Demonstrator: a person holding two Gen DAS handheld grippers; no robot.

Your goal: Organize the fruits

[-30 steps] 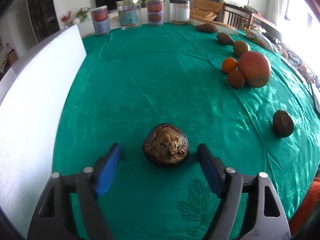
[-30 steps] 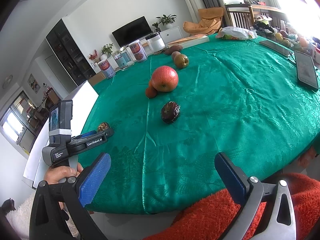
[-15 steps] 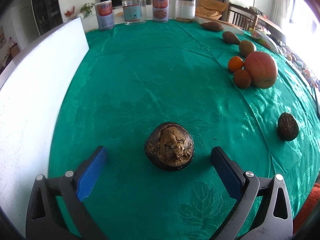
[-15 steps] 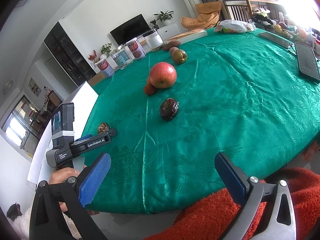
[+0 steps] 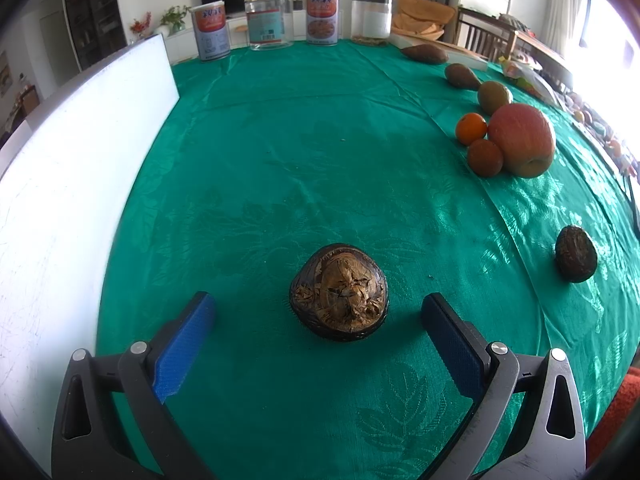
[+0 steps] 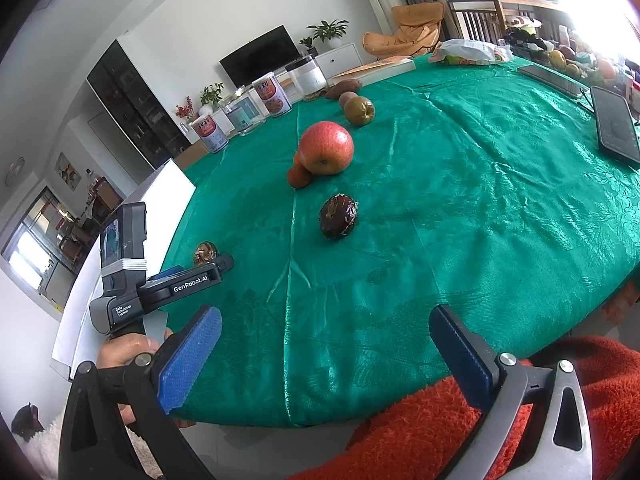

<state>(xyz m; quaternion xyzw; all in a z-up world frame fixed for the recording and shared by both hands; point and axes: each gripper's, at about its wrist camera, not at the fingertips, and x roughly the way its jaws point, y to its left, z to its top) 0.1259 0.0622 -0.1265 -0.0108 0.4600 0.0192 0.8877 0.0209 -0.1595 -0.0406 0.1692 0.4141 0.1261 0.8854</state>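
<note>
A green patterned tablecloth point(image 5: 304, 168) covered a large table in a living room, with jars lined up at its far edge near twelve o'clock. The left gripper point(image 5: 318, 312) stood wide apart and held nothing, its blue pads flanking a dark cracked fruit point(image 5: 339, 297) on the cloth without touching it. At two o'clock an apple point(image 5: 522, 139) sat touching two small oranges point(image 5: 471, 129); another dark fruit point(image 5: 576, 254) lay alone at three o'clock. The right gripper point(image 6: 325, 334) hung wide and empty over the table's near edge. Judging by the scatter, sorting looked barely begun: the fruit between the pads was ungrasped, and most pieces lay loose.
</note>
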